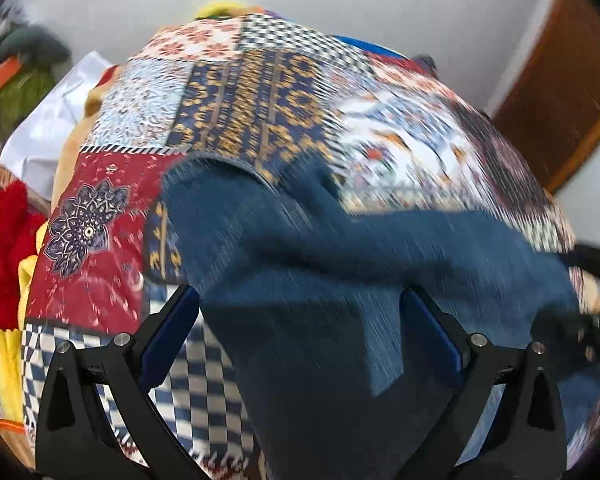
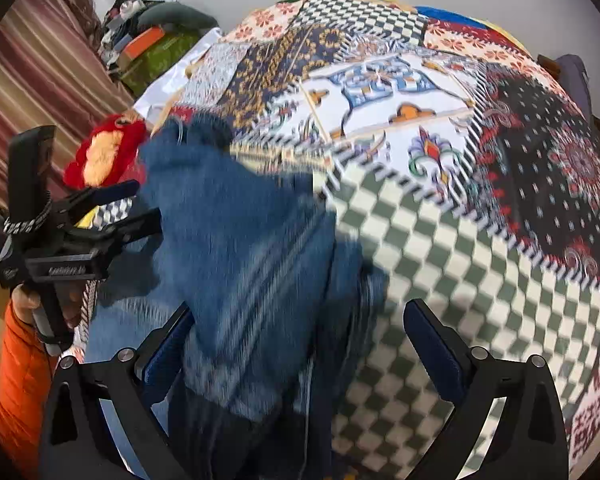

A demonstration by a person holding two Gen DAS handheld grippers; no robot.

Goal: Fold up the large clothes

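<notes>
Dark blue jeans lie bunched and creased on a patchwork bedspread. In the left wrist view my left gripper is open, its blue-padded fingers wide apart on either side of the denim. My right gripper is open too, with the jeans spread under and between its fingers, mostly toward the left one. Further left in the right wrist view, the left gripper is held by a hand in an orange sleeve at the jeans' left edge. Both views are motion-blurred.
The bedspread fills most of both views. A red and orange plush toy sits at its left edge beside a white sheet. Clutter and a striped curtain stand beyond. A brown wooden panel is at the right.
</notes>
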